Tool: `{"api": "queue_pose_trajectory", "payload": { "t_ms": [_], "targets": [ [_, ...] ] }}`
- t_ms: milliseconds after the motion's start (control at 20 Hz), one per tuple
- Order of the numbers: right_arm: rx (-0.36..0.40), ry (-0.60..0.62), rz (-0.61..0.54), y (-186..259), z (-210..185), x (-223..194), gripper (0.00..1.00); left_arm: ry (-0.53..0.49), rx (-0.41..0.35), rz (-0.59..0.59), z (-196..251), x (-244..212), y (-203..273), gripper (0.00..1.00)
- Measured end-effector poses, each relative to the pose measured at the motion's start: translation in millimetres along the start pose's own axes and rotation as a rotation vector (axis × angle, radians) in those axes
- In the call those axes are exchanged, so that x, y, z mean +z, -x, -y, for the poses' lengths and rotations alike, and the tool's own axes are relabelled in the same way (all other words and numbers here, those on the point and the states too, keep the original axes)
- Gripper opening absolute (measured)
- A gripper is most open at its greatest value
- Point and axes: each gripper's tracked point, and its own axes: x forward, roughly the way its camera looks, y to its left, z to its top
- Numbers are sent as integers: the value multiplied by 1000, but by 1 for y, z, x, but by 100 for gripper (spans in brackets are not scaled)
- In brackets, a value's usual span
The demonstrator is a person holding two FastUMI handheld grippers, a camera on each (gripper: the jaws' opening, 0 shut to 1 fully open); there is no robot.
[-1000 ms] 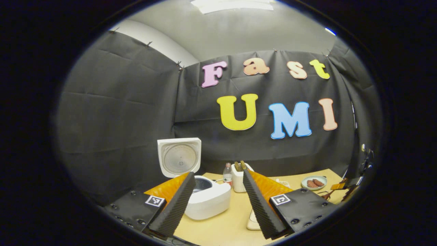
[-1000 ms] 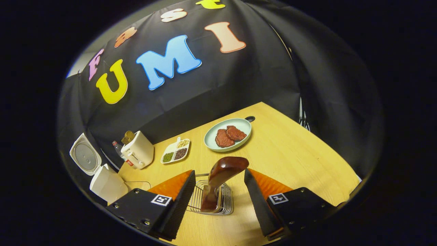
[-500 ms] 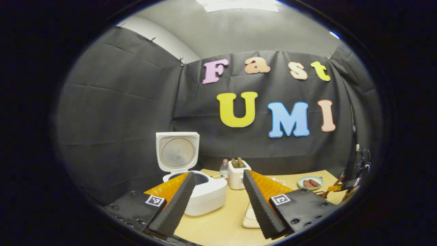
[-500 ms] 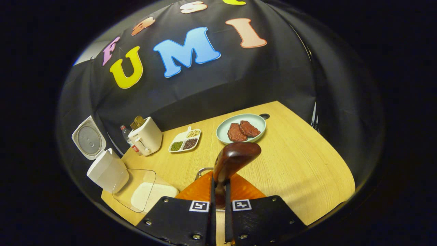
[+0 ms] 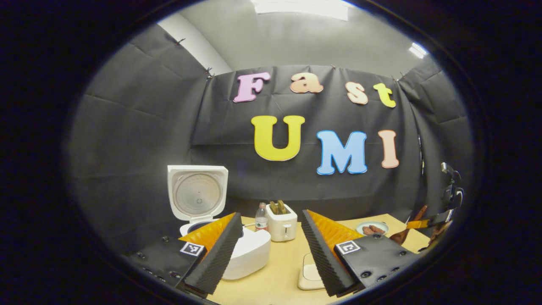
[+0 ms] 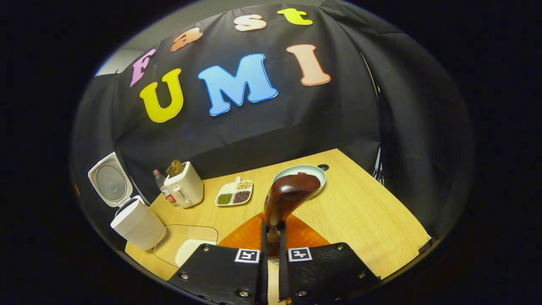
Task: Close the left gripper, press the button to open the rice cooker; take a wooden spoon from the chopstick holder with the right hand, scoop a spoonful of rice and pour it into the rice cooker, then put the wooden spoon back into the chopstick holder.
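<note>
My right gripper is shut on the handle of the dark wooden spoon, which stands up between its fingers above the table. The white rice cooker sits at the far left with its lid raised. A clear box of rice lies just right of it. In the left gripper view my left gripper hangs open and holds nothing. The open rice cooker is behind its left finger and the rice box is by its right finger. The spoon shows at the far right.
A white toaster and a bottle stand at the back of the wooden table. A divided dish of beans and a pale green plate lie to their right. Black cloth walls close the booth.
My right gripper has shut on the spoon's handle and lifted it out of the wire holder. My left gripper stays open and has drawn back from the rice cooker.
</note>
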Motion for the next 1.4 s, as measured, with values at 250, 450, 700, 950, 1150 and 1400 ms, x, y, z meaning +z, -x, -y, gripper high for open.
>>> {"api": "queue_pose_trajectory", "payload": {
  "t_ms": [250,450,700,950,1150,1400],
  "targets": [
    [25,-57,21,8,-41,3,10,-12,-35,2,-30,1,-13,97],
    [64,-64,36,7,-78,1,10,-25,-36,14,-55,1,-14,97],
    [124,-44,1,-2,-122,-25,10,-20,-24,-1,-84,-7,-6,97],
    [145,8,-44,-15,-149,-62,10,-25,6,-26,-117,-19,4,99],
    [111,76,-45,-29,-156,-86,10,-30,27,-41,-140,-22,10,97],
    [75,210,-47,-38,-156,-112,10,-31,34,-48,-153,-25,14,97]
  ]
}}
